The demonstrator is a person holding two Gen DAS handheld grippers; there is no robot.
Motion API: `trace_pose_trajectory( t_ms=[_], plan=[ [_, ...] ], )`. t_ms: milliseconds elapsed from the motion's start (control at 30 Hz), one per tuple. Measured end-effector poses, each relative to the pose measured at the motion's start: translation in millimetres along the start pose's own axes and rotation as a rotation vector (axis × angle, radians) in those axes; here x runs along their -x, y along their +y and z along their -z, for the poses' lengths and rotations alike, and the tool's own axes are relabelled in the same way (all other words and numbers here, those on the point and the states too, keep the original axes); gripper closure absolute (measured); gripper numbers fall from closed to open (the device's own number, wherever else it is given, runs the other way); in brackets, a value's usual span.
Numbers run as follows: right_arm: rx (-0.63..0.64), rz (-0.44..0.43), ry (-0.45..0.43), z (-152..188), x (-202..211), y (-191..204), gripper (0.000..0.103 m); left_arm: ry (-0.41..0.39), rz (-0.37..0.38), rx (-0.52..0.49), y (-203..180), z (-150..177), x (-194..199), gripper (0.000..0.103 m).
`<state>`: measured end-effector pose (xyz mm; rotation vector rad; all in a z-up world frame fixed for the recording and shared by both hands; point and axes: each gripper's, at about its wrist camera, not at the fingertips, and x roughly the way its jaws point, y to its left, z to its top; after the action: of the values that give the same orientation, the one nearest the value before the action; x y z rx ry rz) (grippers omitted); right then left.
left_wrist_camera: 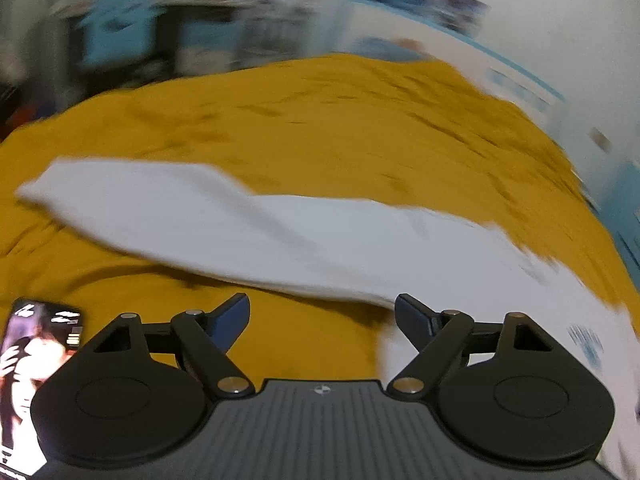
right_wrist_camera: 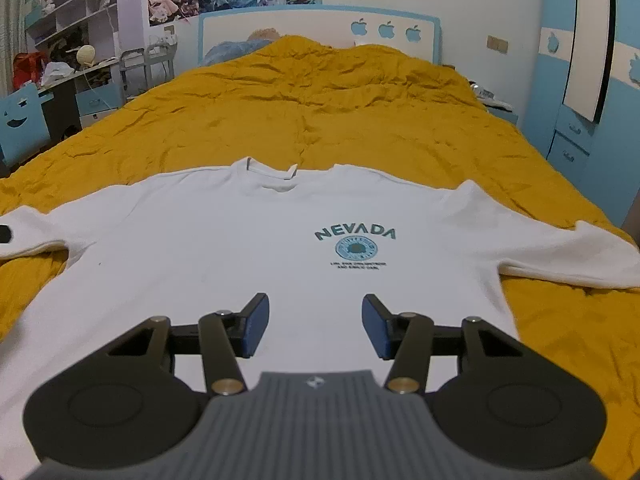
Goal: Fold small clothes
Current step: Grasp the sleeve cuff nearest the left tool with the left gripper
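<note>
A white T-shirt with a teal "NEVADA" print lies flat, front up, on the yellow bedspread, collar toward the headboard and both sleeves spread out. My right gripper hovers over the shirt's lower front, jaws partly apart, with only flat fabric below them. The left wrist view is motion-blurred. It shows a sleeve of the T-shirt stretching across the bedspread. My left gripper stands wide open just short of the sleeve's near edge, with nothing between its fingers.
A card with a printed portrait lies on the bed beside the left gripper. A blue chair and a cluttered desk stand left of the bed. The headboard is at the far end and a blue wardrobe is on the right.
</note>
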<state>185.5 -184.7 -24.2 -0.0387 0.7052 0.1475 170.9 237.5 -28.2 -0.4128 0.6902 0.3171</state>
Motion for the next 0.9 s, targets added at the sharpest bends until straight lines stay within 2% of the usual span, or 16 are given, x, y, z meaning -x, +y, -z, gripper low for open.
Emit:
trace_pose_trajectory(
  t_ms=[300,433,600,667,700,733,767,833,900],
  plan=[
    [0.042,-0.063,0.038,-9.4,-40.2,23.6,0.05,-0.005,-0.222,0.474,123.5,-33.5,-29.2,0.007],
    [0.054,-0.07,0.045,-13.2,-51.9,31.4,0.048,-0.021,-0.243,0.661,166.1,-34.1,-34.7,0.008],
    [0.064,-0.074,0.048,-19.2,-62.4,40.4,0.048,-0.075,-0.252,0.746,179.8,-36.2,-41.0,0.008],
    [0.071,-0.079,0.047,-20.9,-64.5,44.6,0.048,-0.098,-0.252,0.754,185.1,-41.2,-45.3,0.013],
    [0.073,-0.081,0.047,-21.6,-65.6,45.6,0.048,-0.115,-0.255,0.746,189.0,-42.5,-45.5,0.031],
    [0.074,-0.083,0.046,-22.0,-66.4,46.5,0.048,-0.126,-0.253,0.72,185.4,-46.3,-47.4,0.065],
    [0.076,-0.085,0.046,-21.7,-66.5,47.2,0.048,-0.124,-0.244,0.692,181.5,-49.9,-49.6,0.075],
    [0.081,-0.087,0.05,-21.6,-68.4,49.8,0.048,-0.134,-0.225,0.662,171.5,-55.6,-51.1,0.09],
    [0.084,-0.09,0.054,-21.3,-69.5,51.3,0.048,-0.173,-0.221,0.571,148.7,-58.6,-45.9,0.097]
  ],
)
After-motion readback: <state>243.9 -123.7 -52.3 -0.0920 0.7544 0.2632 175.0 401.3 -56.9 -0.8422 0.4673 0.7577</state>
